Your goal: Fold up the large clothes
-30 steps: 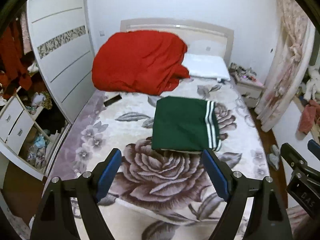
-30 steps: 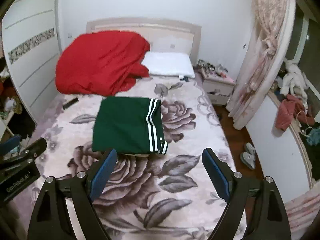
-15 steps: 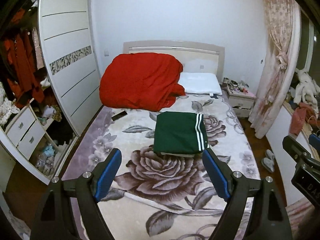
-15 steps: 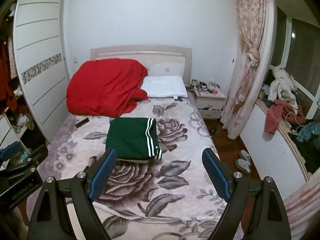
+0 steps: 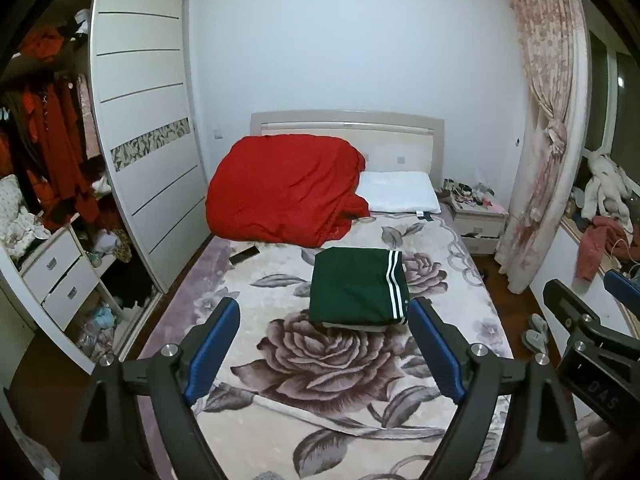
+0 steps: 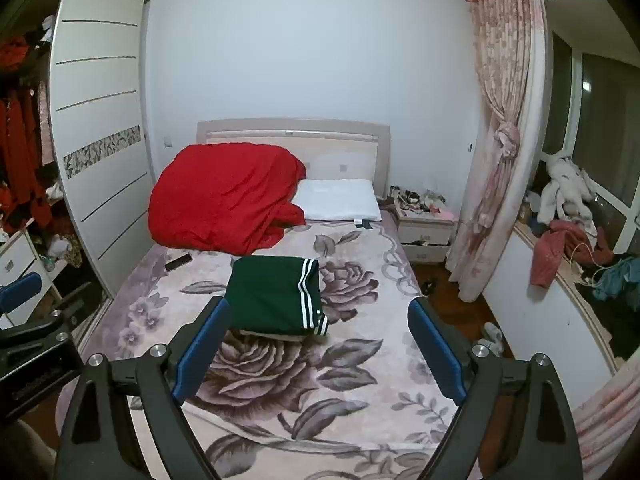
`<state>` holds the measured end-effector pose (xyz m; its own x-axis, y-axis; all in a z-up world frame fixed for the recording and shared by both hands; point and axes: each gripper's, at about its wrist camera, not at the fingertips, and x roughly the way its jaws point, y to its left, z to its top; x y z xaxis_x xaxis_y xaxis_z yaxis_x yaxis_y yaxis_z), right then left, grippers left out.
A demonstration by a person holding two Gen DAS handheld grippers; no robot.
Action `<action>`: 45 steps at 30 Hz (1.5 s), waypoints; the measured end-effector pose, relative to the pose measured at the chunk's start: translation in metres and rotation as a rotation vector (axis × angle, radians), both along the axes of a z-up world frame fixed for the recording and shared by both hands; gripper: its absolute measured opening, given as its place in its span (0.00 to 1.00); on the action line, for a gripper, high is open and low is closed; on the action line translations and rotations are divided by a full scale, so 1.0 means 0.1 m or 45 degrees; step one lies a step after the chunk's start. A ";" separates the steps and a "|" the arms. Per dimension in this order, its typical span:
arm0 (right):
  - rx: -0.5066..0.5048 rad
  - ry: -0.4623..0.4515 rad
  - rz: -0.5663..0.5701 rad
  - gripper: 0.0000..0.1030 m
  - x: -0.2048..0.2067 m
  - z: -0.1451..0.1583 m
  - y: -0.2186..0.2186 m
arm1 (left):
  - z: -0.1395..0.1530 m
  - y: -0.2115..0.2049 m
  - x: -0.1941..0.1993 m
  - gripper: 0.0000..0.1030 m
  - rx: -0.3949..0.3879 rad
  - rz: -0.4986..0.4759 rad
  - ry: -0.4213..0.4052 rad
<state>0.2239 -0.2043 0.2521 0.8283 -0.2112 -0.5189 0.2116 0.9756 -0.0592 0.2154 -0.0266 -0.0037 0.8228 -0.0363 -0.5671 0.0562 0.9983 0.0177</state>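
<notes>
A dark green garment with white stripes (image 5: pixel 358 286) lies folded into a neat rectangle in the middle of the flowered bed (image 5: pixel 280 360); it also shows in the right wrist view (image 6: pixel 276 294). My left gripper (image 5: pixel 324 344) is open and empty, held well back from the garment above the foot of the bed. My right gripper (image 6: pixel 318 350) is open and empty too, at about the same distance. The right gripper shows at the right edge of the left wrist view (image 5: pixel 592 344).
A red duvet (image 5: pixel 286 192) is heaped at the head of the bed beside a white pillow (image 5: pixel 400 198). A phone (image 5: pixel 244 256) lies on the bed's left side. A wardrobe (image 5: pixel 148 140) stands left, a nightstand (image 5: pixel 478 218) and curtain (image 5: pixel 548 140) right.
Both grippers have pulled back and up from the bed, so the folded green garment looks smaller and farther away. The garment has not moved. Both grippers stay open.
</notes>
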 end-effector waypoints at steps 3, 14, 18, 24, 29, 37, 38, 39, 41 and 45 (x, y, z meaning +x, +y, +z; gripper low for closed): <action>0.006 -0.008 0.008 0.90 0.00 0.02 -0.02 | -0.01 0.01 -0.03 0.84 -0.005 0.006 -0.002; 0.012 -0.018 0.042 0.90 0.02 0.07 -0.03 | -0.02 -0.01 -0.10 0.85 0.003 0.023 0.005; 0.017 -0.018 0.048 0.90 0.03 0.07 -0.03 | -0.01 -0.02 -0.12 0.85 0.011 0.031 0.001; 0.019 -0.017 0.053 0.90 0.04 0.08 -0.04 | 0.03 0.01 -0.18 0.85 0.020 0.044 -0.025; 0.025 -0.024 0.054 0.90 0.00 0.08 -0.01 | 0.05 0.04 -0.19 0.85 0.017 0.047 -0.034; 0.037 -0.020 0.064 0.90 0.00 0.08 0.04 | 0.08 0.04 -0.19 0.85 0.027 0.054 -0.039; 0.038 -0.020 0.064 0.90 0.00 0.08 0.04 | 0.08 0.04 -0.19 0.85 0.028 0.054 -0.040; 0.039 -0.020 0.065 0.90 0.00 0.08 0.04 | 0.08 0.04 -0.19 0.85 0.027 0.055 -0.041; 0.040 -0.018 0.072 0.90 0.02 0.08 0.06 | 0.10 0.06 -0.21 0.85 0.027 0.062 -0.047; 0.038 -0.011 0.077 0.90 0.04 0.07 0.08 | 0.12 0.09 -0.22 0.85 0.027 0.067 -0.050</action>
